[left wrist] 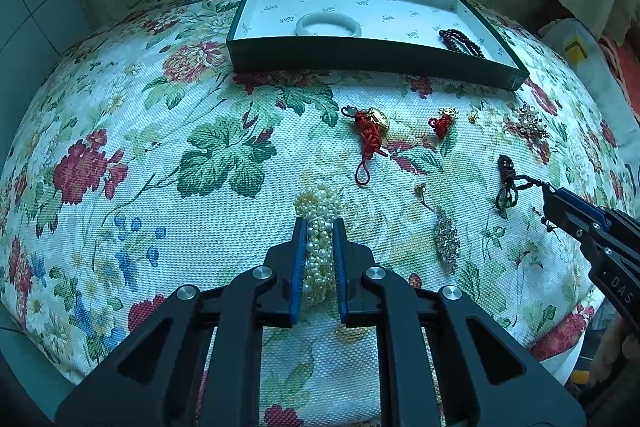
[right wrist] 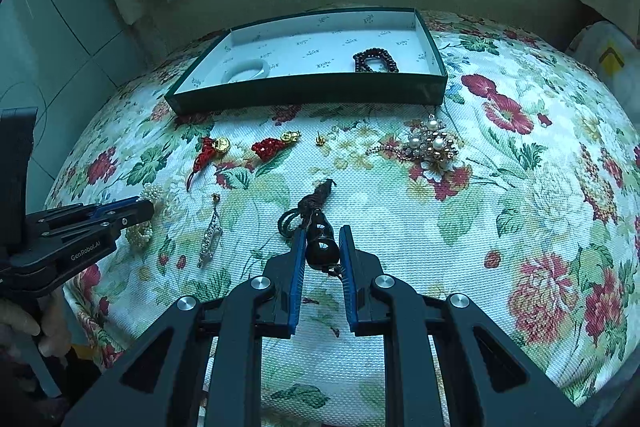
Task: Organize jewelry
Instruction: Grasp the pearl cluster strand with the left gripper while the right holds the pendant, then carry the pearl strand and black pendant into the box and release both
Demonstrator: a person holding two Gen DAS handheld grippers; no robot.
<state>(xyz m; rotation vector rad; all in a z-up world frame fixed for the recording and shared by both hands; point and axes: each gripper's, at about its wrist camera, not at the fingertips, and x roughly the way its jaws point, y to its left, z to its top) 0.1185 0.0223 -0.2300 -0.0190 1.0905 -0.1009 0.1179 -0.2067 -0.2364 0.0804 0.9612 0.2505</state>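
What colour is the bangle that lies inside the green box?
The bangle is white, a plain smooth ring; the left wrist view shows it best.

The left gripper sits low in the frame's centre, jaws clamped on something, pointing steeply down. The right gripper does likewise (a bare hand shows at lower left).

Dim, teal-tinted fisheye views

Soft, even light is falling on the floral cloth, casting only faint shadows. Strong barrel distortion is bending the cloth's edges into a dome and darkening the corners. Both views are staying sharp at centre, with small glints showing on the claws' metal rivets.
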